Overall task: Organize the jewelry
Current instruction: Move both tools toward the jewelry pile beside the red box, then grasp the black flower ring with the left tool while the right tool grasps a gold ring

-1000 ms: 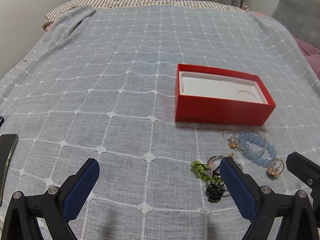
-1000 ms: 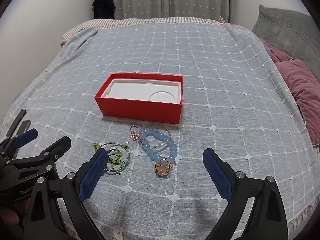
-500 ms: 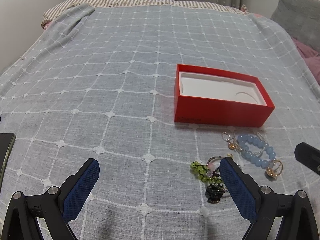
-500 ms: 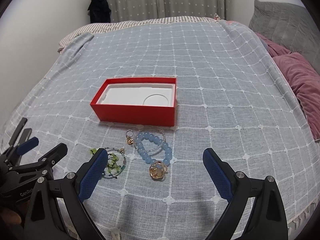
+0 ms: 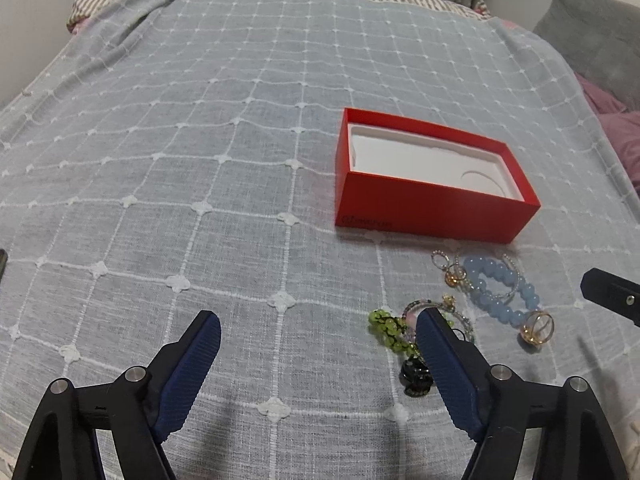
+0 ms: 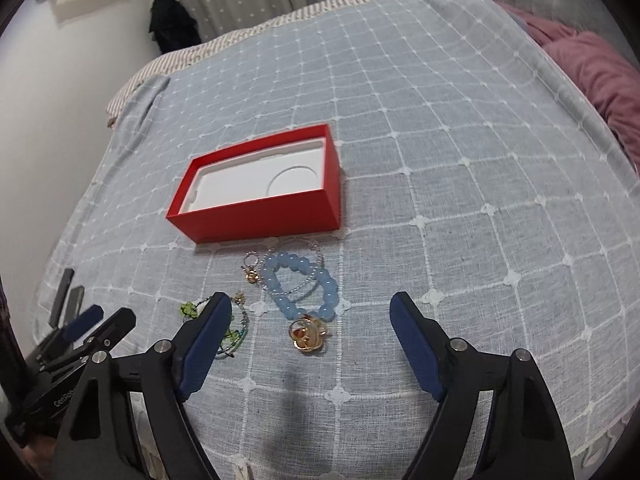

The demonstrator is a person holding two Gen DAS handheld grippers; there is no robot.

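Observation:
An open red box with a white insert lies on the bed; it also shows in the right wrist view. In front of it lie a pale blue bead bracelet, a gold ring, small gold rings and a green bead bracelet, partly hidden by fingers. My left gripper is open and empty, left of the jewelry. My right gripper is open and empty, its jaws either side of the gold ring, above it.
A grey checked bedspread covers the bed. Pink bedding and a grey pillow lie at the right. The left gripper's body shows at the lower left of the right wrist view. A dark flat object lies at the left edge.
My right gripper has moved forward and down over the jewelry, tilting left. My left gripper has shifted slightly; the box and jewelry have not moved.

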